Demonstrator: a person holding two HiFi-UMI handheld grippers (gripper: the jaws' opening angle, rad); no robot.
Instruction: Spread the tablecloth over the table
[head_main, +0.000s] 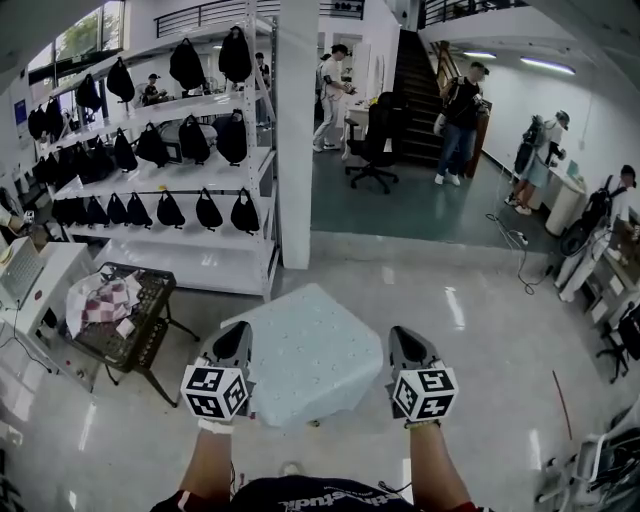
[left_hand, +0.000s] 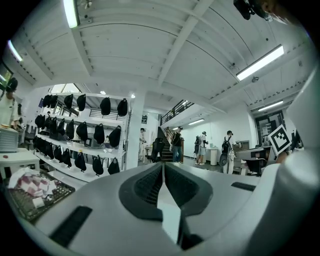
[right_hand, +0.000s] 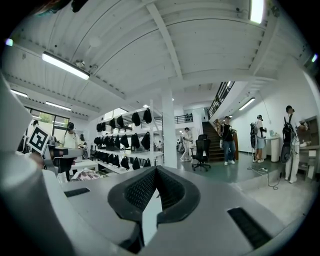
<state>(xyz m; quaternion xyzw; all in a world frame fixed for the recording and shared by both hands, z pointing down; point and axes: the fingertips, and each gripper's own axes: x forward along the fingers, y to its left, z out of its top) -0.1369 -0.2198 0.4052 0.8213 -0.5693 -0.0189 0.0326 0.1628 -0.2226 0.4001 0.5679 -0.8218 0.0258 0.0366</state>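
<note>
A pale blue-white tablecloth (head_main: 310, 350) lies spread out flat in front of me, between my two grippers. Whatever is under it is hidden by the cloth. My left gripper (head_main: 235, 342) holds its near left edge and my right gripper (head_main: 405, 342) holds its near right edge. In the left gripper view the jaws (left_hand: 163, 167) are shut on a thin pale strip of the cloth (left_hand: 169, 212). The right gripper view shows the same: the jaws (right_hand: 156, 172) are shut on a pale fold of cloth (right_hand: 151, 217). Both grippers point level.
A black wire basket stand (head_main: 125, 320) with crumpled fabric sits at the left, beside a white desk (head_main: 35, 285). White shelves with black bags (head_main: 170, 150) and a white pillar (head_main: 297, 130) stand behind. Further back are an office chair (head_main: 375, 140) and several people.
</note>
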